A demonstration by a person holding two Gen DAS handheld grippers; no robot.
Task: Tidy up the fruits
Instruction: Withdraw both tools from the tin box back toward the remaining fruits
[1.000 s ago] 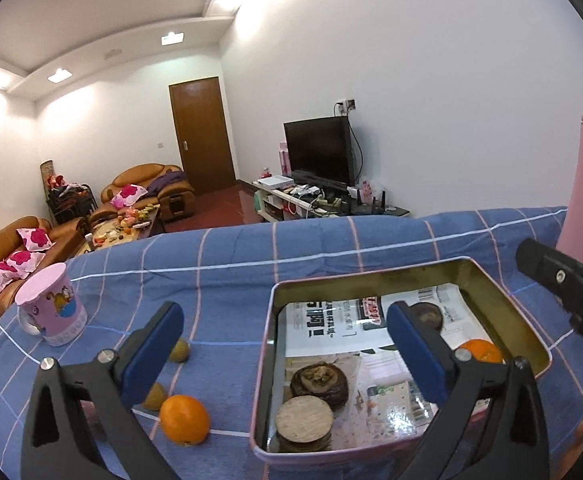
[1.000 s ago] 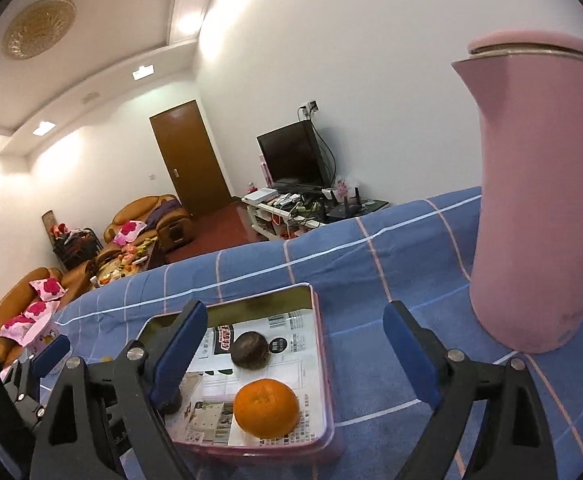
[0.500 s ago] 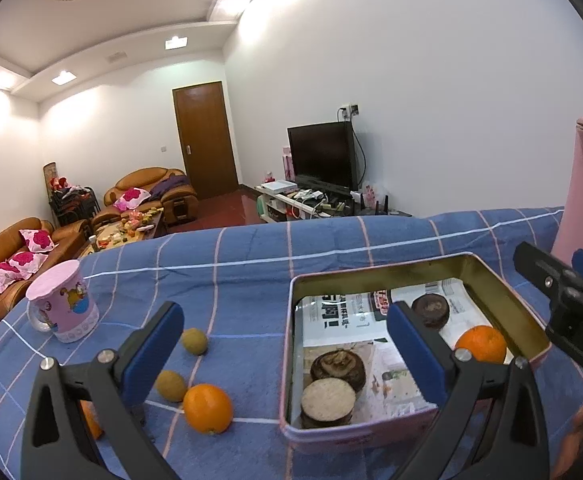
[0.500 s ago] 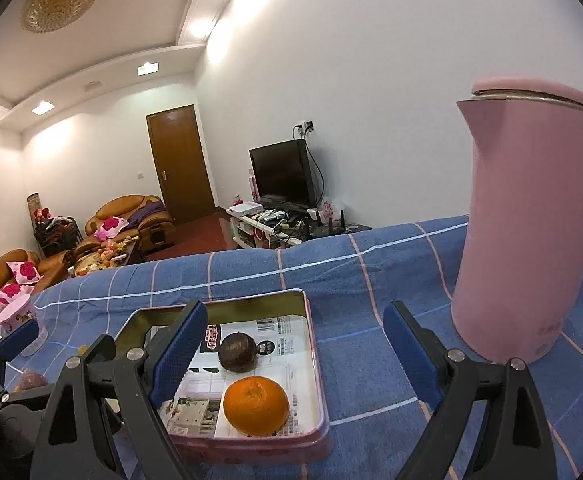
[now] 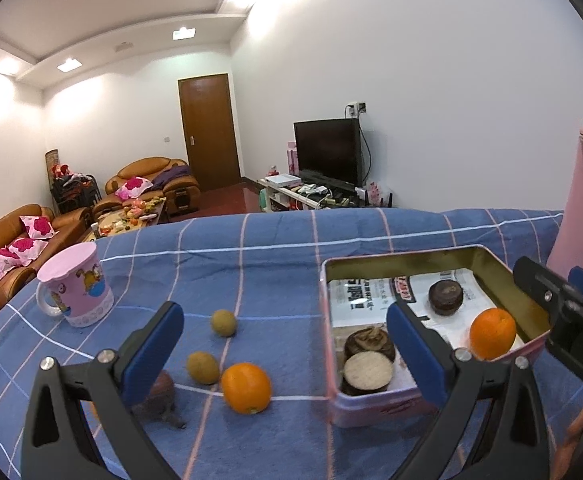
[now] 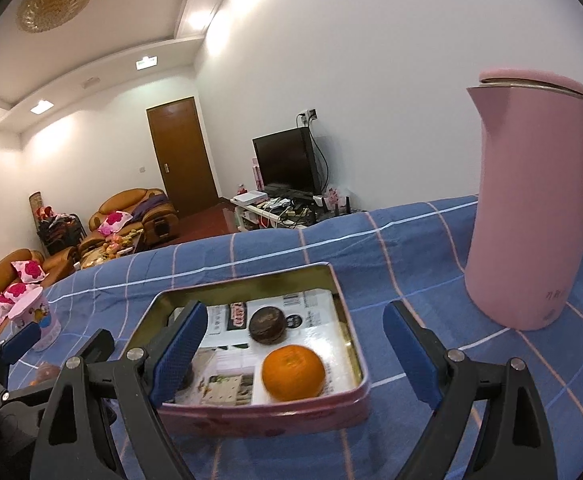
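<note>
An open tin box (image 5: pixel 403 258) lined with newspaper sits on the blue checked cloth. It holds an orange (image 5: pixel 492 334) and three dark round fruits (image 5: pixel 445 297). On the cloth to its left lie another orange (image 5: pixel 246 388), two small greenish-brown fruits (image 5: pixel 223 323) and a reddish fruit (image 5: pixel 161 390) half hidden behind a finger. My left gripper (image 5: pixel 283 332) hovers open above these, holding nothing. My right gripper (image 6: pixel 291 332) hangs open and empty over the near side of the tin box (image 6: pixel 251 278), with the boxed orange (image 6: pixel 293 372) between and beyond its fingers.
A tall pink kettle (image 6: pixel 531 208) stands right of the box. A pink cartoon mug (image 5: pixel 75 288) stands at the far left of the cloth. Beyond the table edge is a living room with sofas, a TV and a door.
Both grippers have drawn back from the tin box and the left one has shifted left, so the loose fruits on the cloth are now in full view. Both stay open.
</note>
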